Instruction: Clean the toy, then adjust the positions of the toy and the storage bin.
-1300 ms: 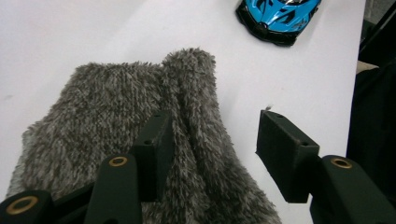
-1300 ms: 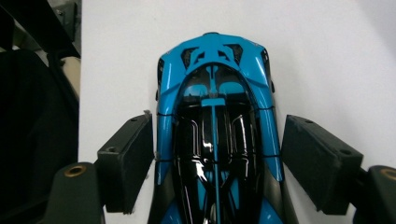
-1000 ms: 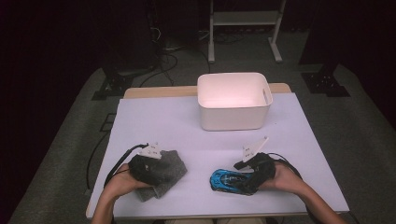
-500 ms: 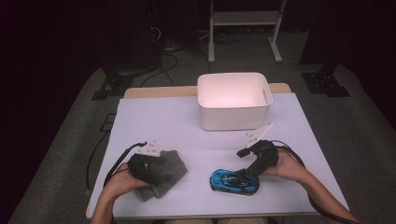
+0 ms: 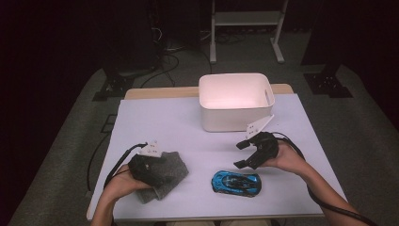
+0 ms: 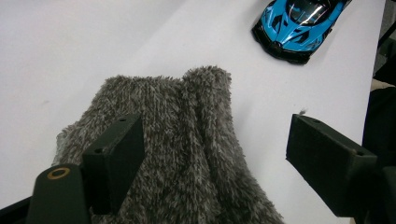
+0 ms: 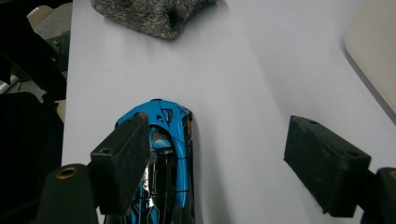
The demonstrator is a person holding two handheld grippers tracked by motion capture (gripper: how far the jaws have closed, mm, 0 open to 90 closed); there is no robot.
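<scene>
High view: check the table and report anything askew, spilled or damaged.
Nothing stands out. The white bin sits upright at the far side, the blue toy car rests on its wheels near the front edge, and the grey fuzzy cloth lies bunched but dry under the left hand-held gripper. No spill or breakage shows.

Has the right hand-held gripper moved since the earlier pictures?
Yes. The right hand-held gripper has moved off the blue toy car, up the high view toward the white bin; its jaws stand open.
</scene>
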